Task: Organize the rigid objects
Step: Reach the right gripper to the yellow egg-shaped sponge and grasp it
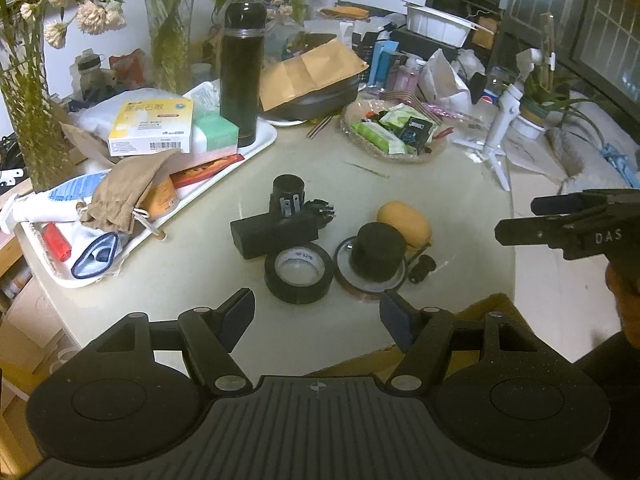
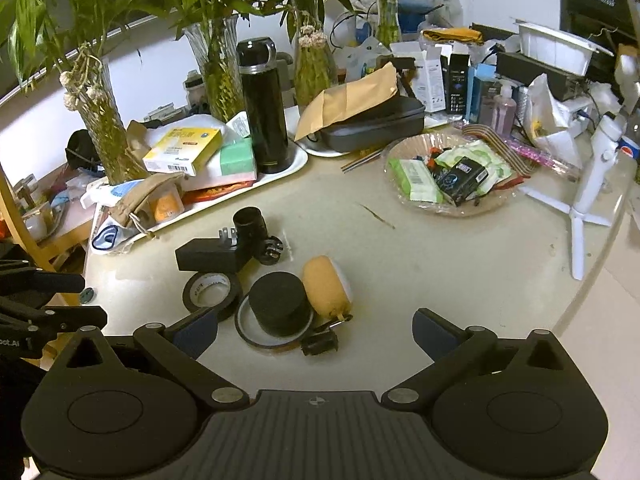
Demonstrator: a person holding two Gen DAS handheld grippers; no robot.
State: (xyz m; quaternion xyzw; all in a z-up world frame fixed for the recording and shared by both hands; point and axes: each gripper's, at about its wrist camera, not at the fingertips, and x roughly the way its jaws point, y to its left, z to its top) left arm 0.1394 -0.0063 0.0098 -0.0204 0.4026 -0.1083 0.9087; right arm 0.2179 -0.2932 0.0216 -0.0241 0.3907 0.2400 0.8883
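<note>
A cluster of small objects lies on the round beige table (image 1: 360, 200): a black tape roll (image 1: 299, 271), a black cylinder (image 1: 378, 252) standing on a thin amber tape ring (image 1: 344, 276), a yellow oval case (image 1: 405, 226), a black block (image 1: 274, 234) with a black cylindrical part (image 1: 287, 194) behind it, and a small black piece (image 1: 421, 269). My left gripper (image 1: 318, 316) is open and empty, just short of the tape roll. My right gripper (image 2: 316, 334) is open and empty, close in front of the black cylinder (image 2: 280, 304) and yellow case (image 2: 326, 288); it also shows at the right edge of the left wrist view (image 1: 560, 220).
A white tray (image 1: 224, 168) at the left holds boxes, a cloth pouch (image 1: 124, 196) and a tall black flask (image 1: 242, 76). A clear dish of packets (image 1: 396, 132) and a white tripod (image 1: 500, 128) stand at the back right. Vases with plants line the back.
</note>
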